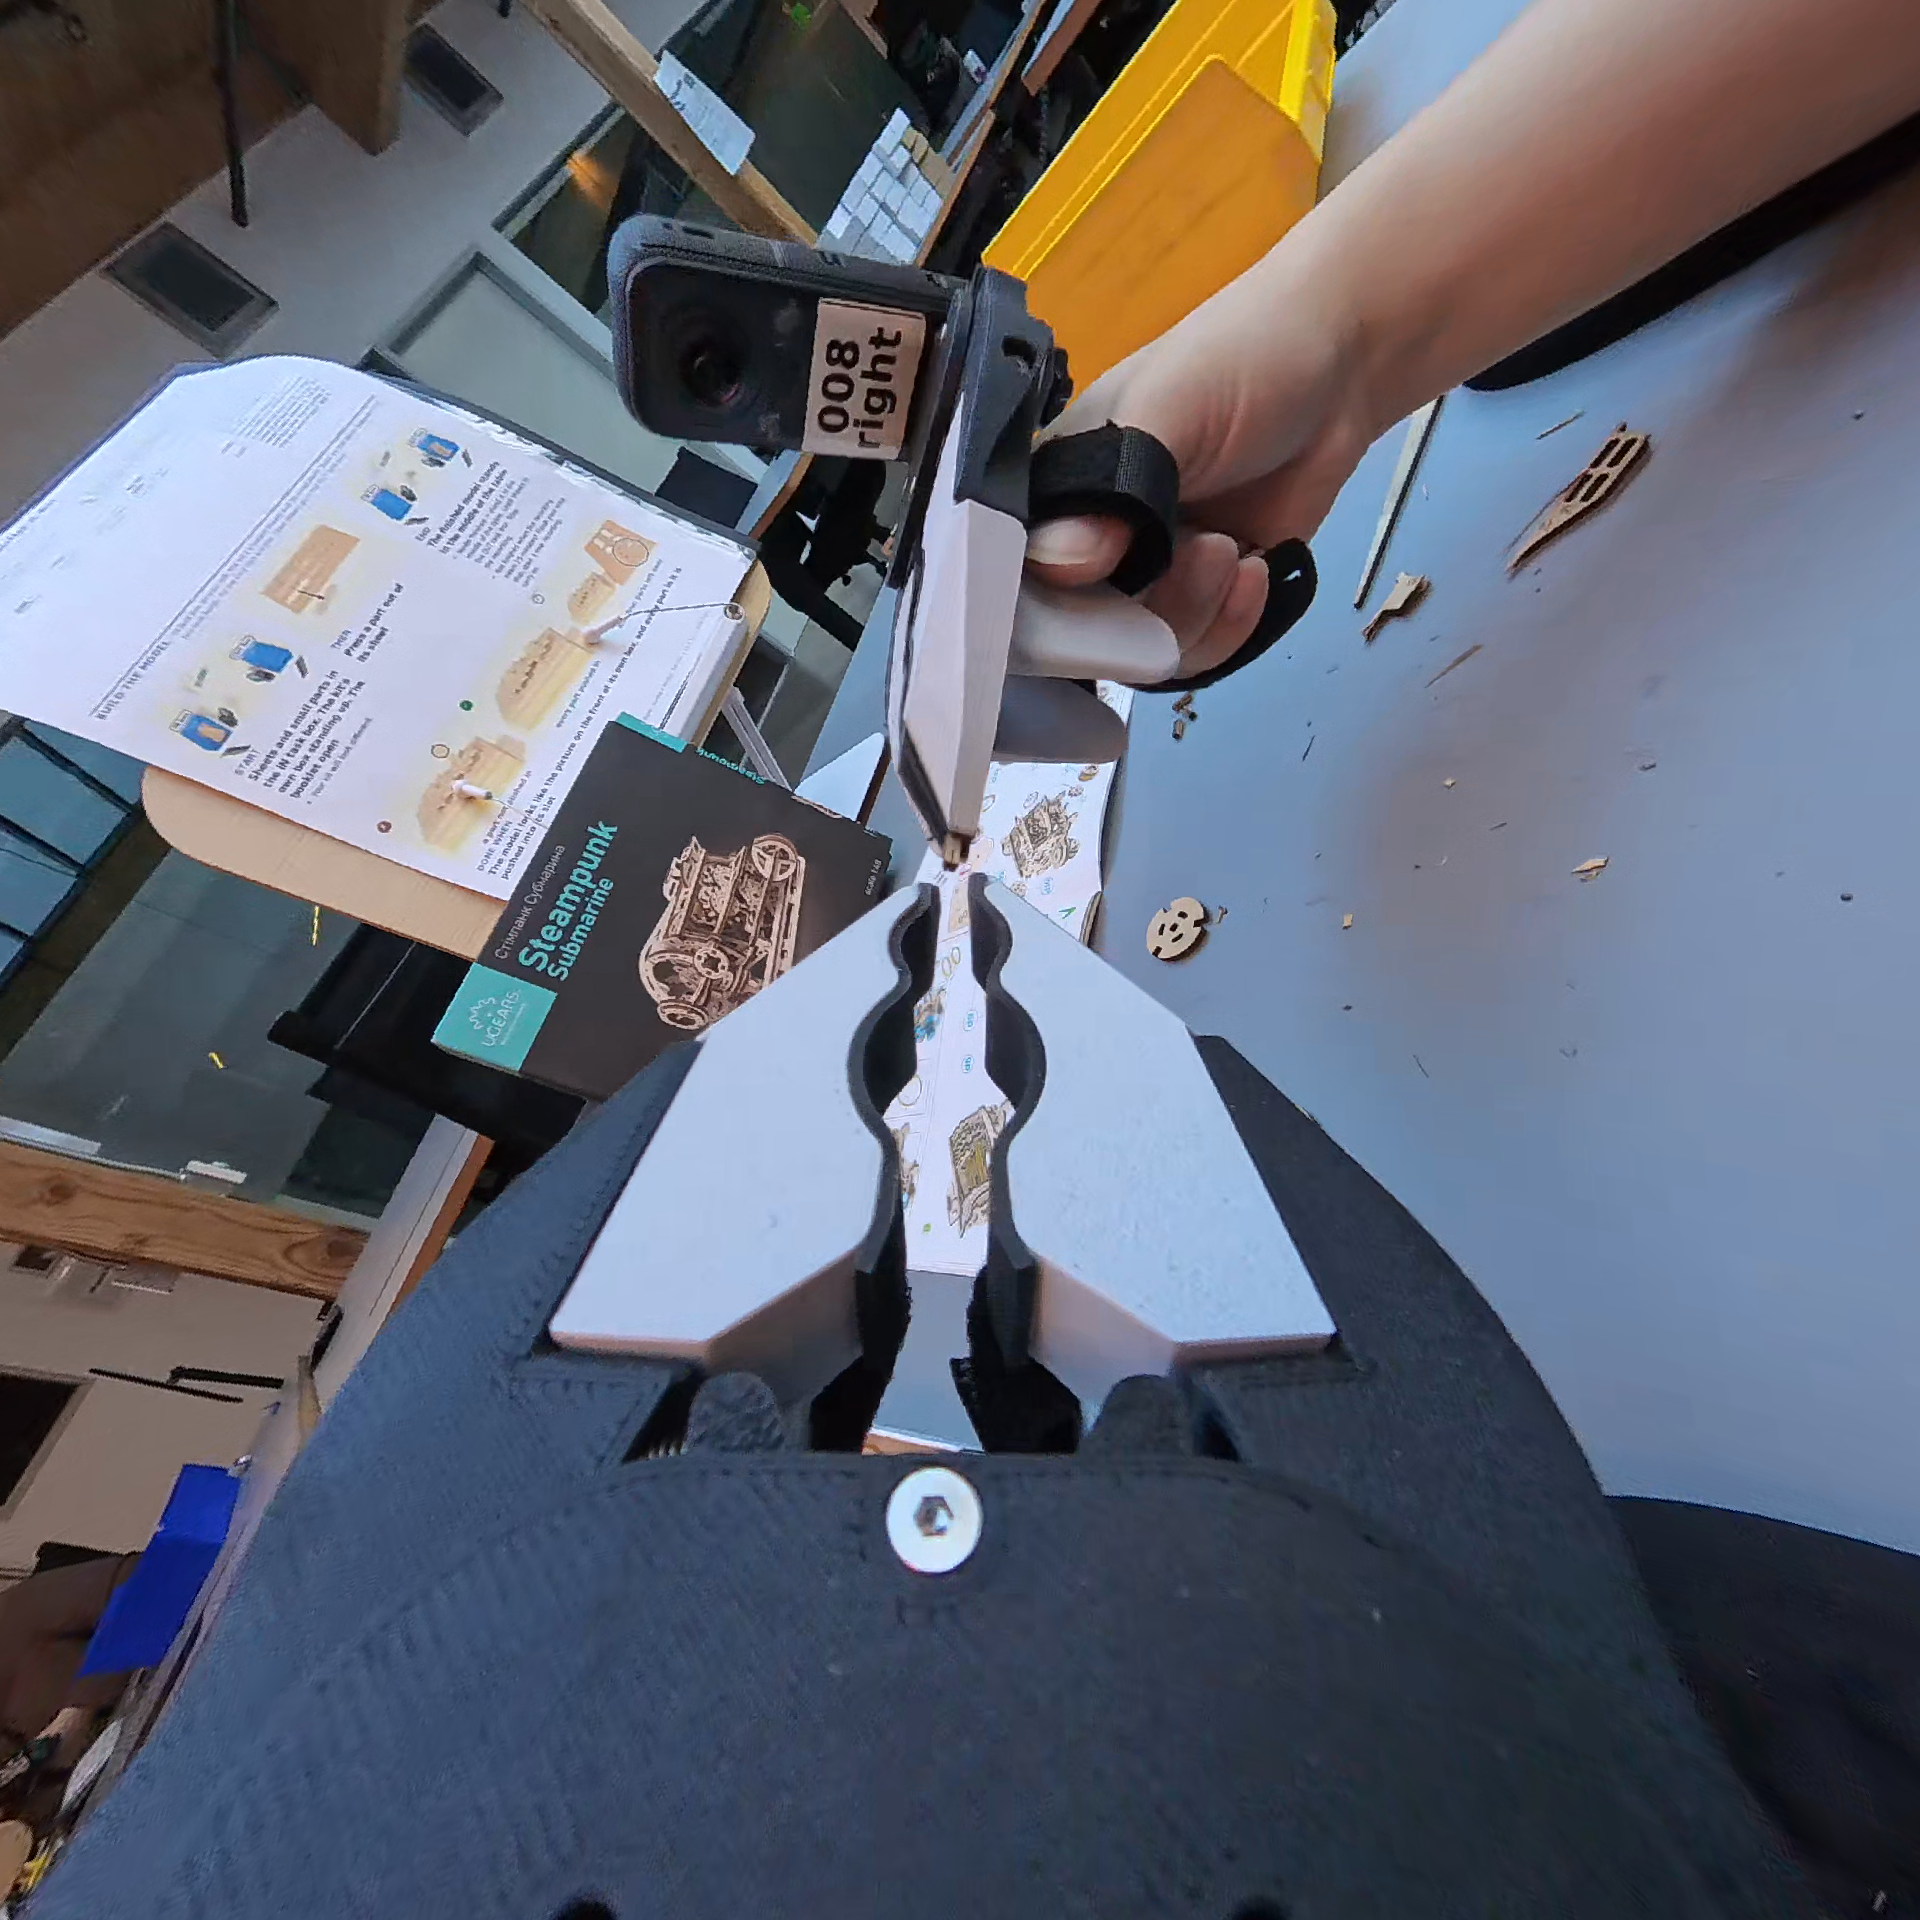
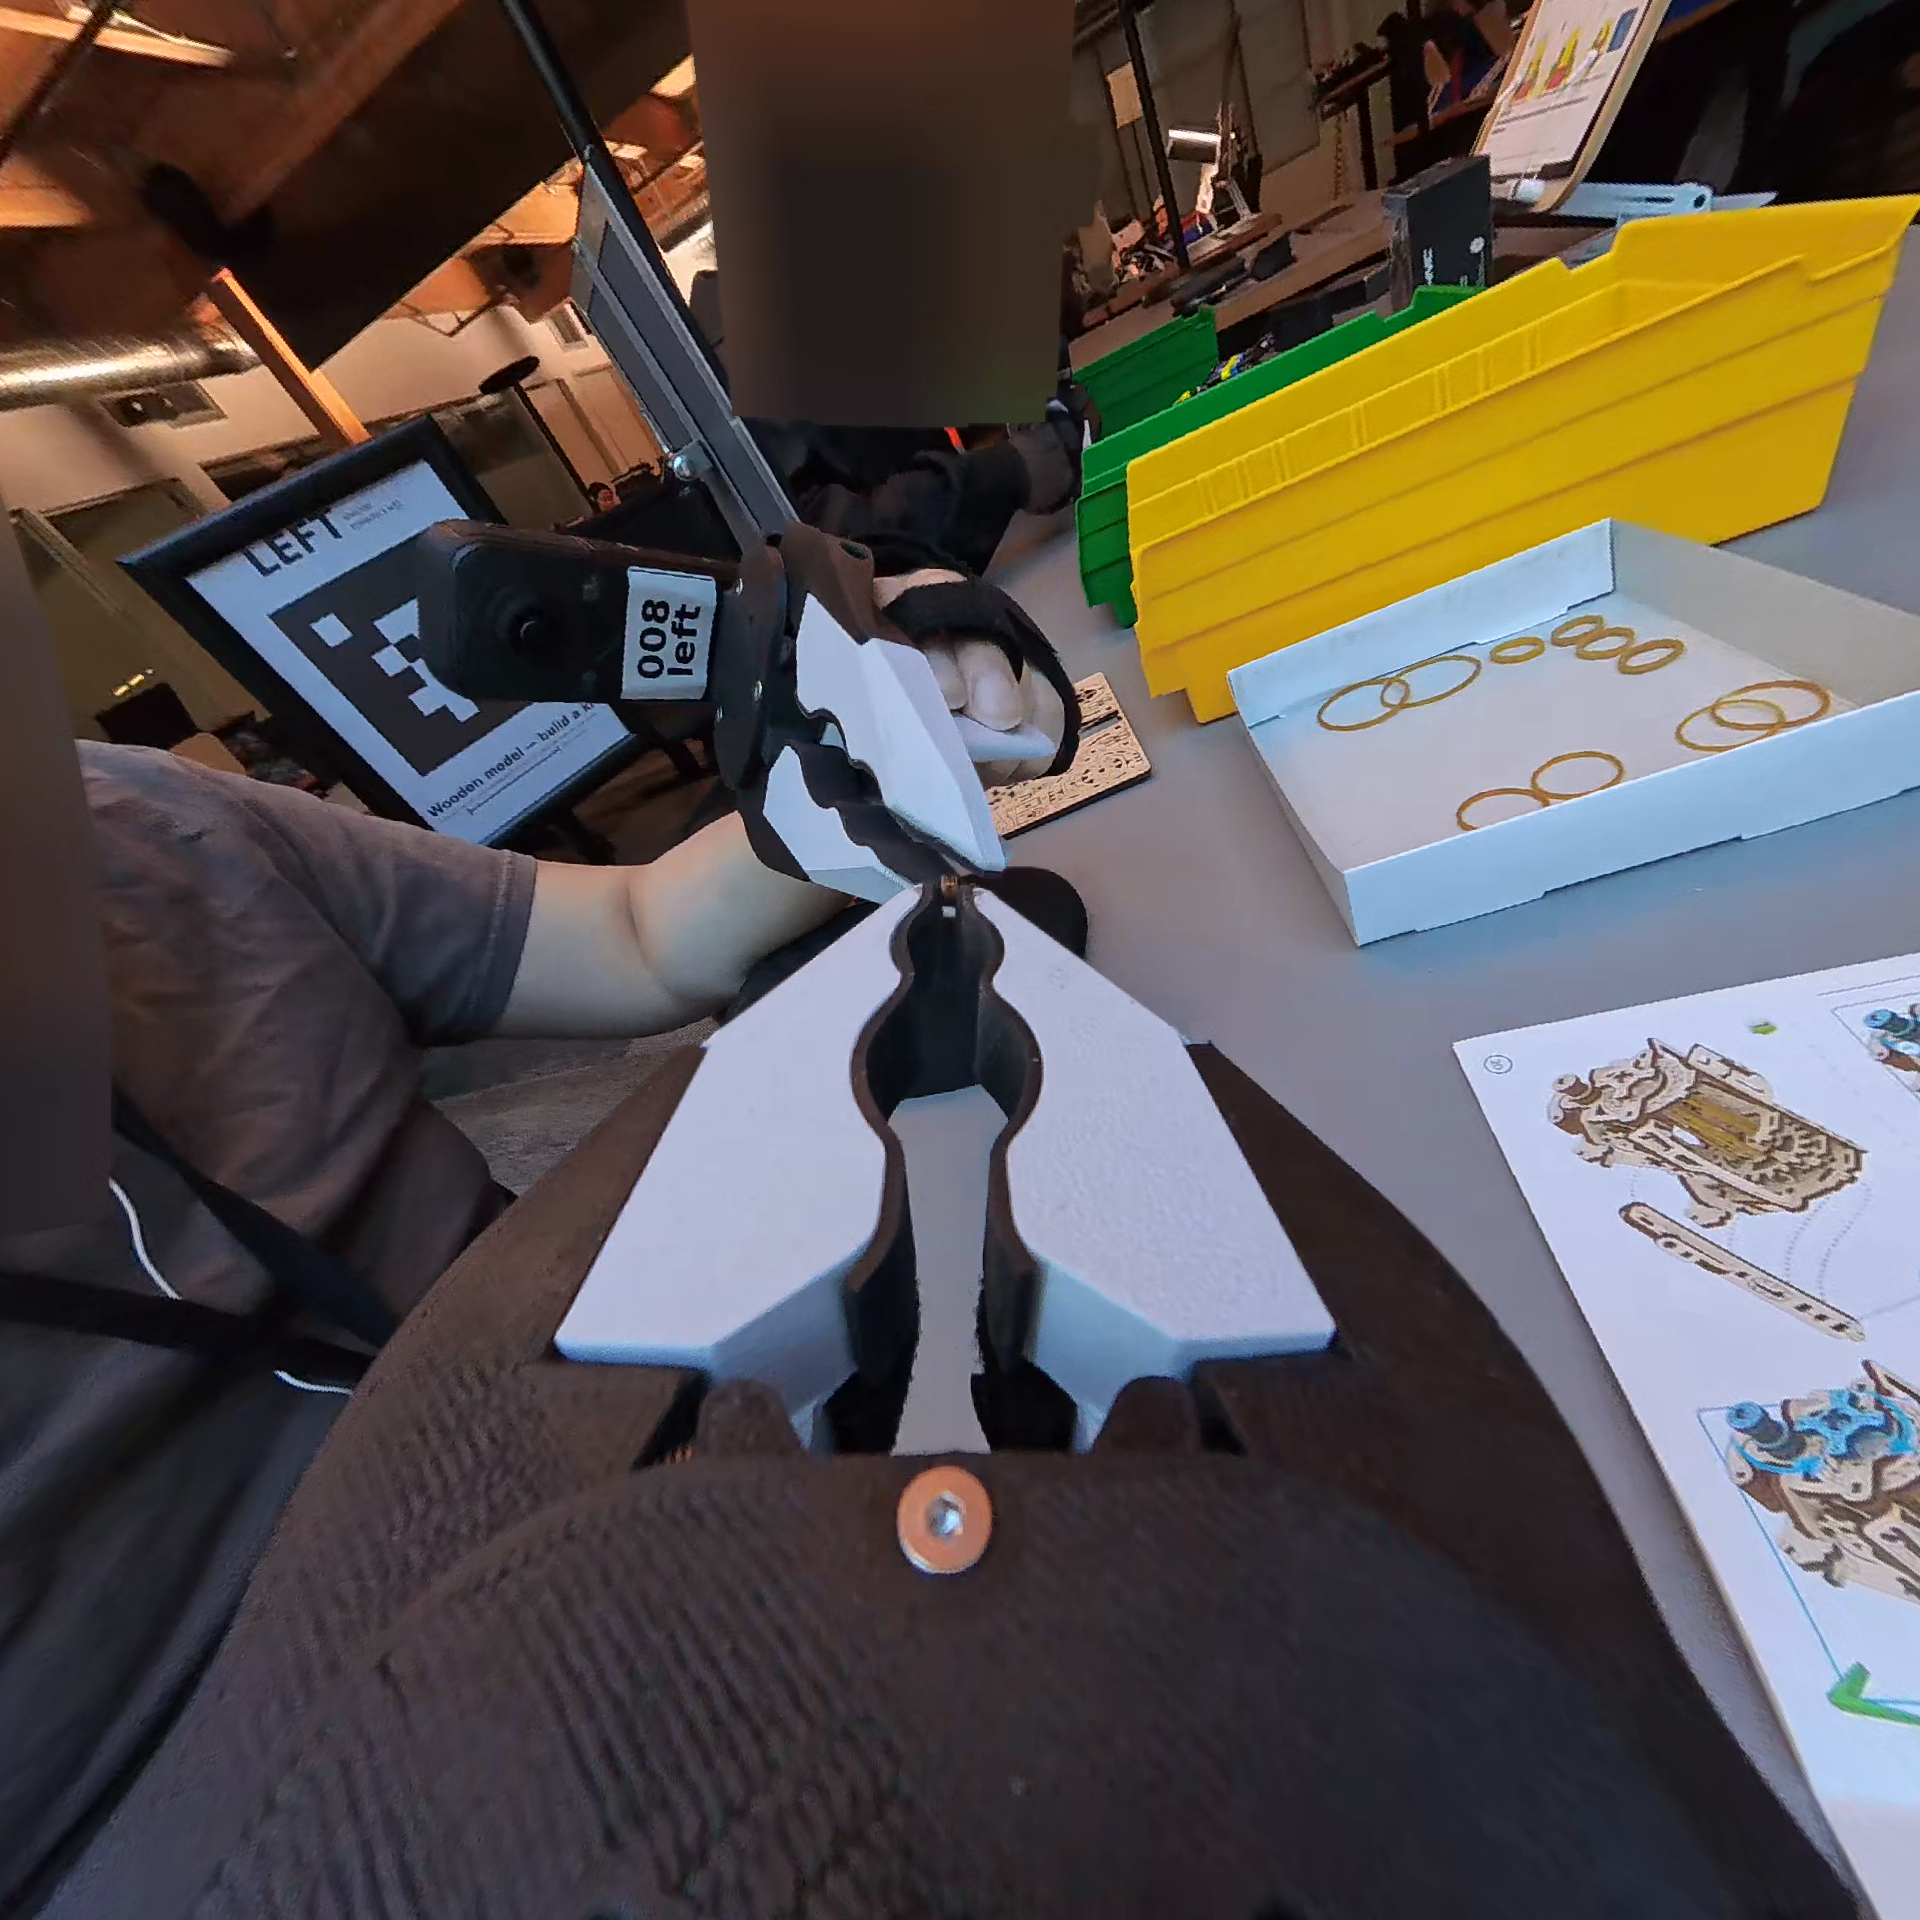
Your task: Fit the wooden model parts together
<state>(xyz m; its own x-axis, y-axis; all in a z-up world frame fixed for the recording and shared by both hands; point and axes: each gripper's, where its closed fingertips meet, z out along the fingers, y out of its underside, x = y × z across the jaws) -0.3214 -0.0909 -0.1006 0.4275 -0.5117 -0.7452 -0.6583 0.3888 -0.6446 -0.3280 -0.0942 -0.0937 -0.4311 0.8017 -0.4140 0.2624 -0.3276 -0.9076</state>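
Right gripper (image 2: 948, 902) tips pinched on tiny wooden part (image 2: 949, 886), pale brown, barely visible between them. Left gripper (image 1: 948, 891) tips narrowly apart, nothing between them; part (image 1: 952, 854) held just ahead, tip to tip, both raised over grey table (image 1: 1662, 1039). Instruction sheet (image 2: 1714, 1247) with model drawings under tools. Round wooden disc (image 1: 1177, 928) and wood scraps lie right of left gripper. Farther out: white tray (image 2: 1558, 862) with rubber bands (image 2: 1538, 792), yellow bin (image 2: 1507, 457), green bin (image 2: 1132, 468), dark kit box (image 1: 665, 914), laser-cut wooden sheet (image 2: 1081, 758) behind left hand (image 2: 977, 665).
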